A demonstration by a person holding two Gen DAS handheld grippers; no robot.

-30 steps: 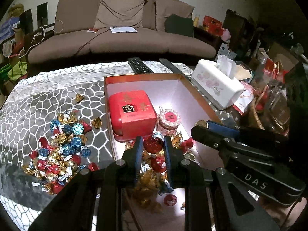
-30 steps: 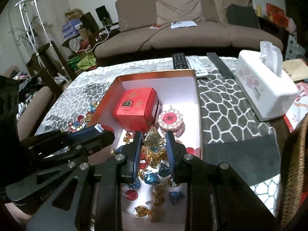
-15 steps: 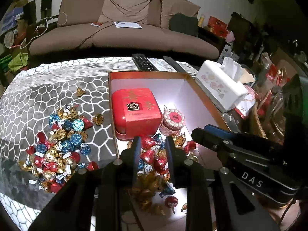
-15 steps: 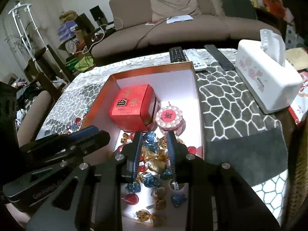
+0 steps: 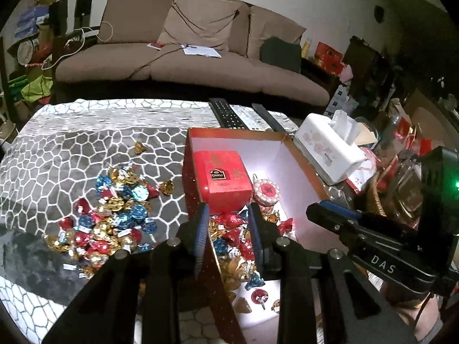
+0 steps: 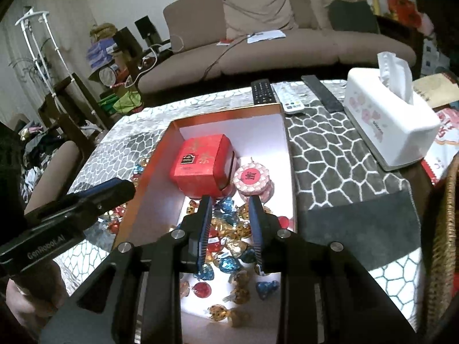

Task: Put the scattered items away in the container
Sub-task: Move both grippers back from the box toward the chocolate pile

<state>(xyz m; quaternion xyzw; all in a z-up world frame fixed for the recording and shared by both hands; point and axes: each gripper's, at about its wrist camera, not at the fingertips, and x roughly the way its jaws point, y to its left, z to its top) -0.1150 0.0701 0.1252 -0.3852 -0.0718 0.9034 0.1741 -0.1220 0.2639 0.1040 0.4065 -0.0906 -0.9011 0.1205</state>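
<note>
An orange-rimmed box [image 5: 238, 130] [image 6: 223, 113] with a white inside holds a red tea tin [image 5: 221, 177], a round pink tin [image 5: 266, 192] and a heap of foil candies [image 5: 232, 229] [image 6: 229, 235]. More foil candies [image 5: 114, 218] lie scattered on the patterned cloth left of the box. My left gripper [image 5: 228, 209] hovers over the box's left wall, its jaws apart and empty. Over the candy heap in the box hangs my right gripper [image 6: 229, 200], its jaws narrow; I see no candy pinched between them.
A white tissue box [image 5: 330, 149] [image 6: 387, 120] stands right of the box. Several remotes [image 6: 261, 90] lie behind it. A wicker basket [image 6: 444, 229] is at the right edge. A brown sofa [image 5: 186, 66] runs behind the table.
The left gripper rose and shifted left; its jaws widened and the red candy at its tips is gone. The gold candy at the right gripper's tips has dropped onto the heap.
</note>
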